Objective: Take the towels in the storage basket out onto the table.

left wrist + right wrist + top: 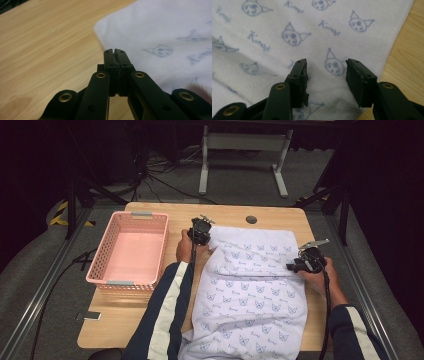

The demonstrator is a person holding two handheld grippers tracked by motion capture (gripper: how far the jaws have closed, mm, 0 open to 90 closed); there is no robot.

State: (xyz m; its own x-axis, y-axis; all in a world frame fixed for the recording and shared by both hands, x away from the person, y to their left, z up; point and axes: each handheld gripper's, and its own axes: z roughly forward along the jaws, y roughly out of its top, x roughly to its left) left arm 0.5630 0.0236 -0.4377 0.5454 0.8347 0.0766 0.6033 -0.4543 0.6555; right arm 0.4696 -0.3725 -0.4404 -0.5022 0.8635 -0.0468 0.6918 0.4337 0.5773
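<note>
Soft white towel (pixel 250 290), printed with small blue cat faces, drapes off the table's (pixel 130 320) near edge, its lower end cut off. At three o'clock the right gripper (pixel 326 71) stands half open over it; at eleven the left gripper (pixel 115 53) is closed, empty. Pink perforated basket (pixel 129 251) sits at nine.

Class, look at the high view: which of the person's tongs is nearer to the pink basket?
Left. The left tongs sit just beside the pink basket, at the towel's far left corner; the right tongs are across the towel.
</note>
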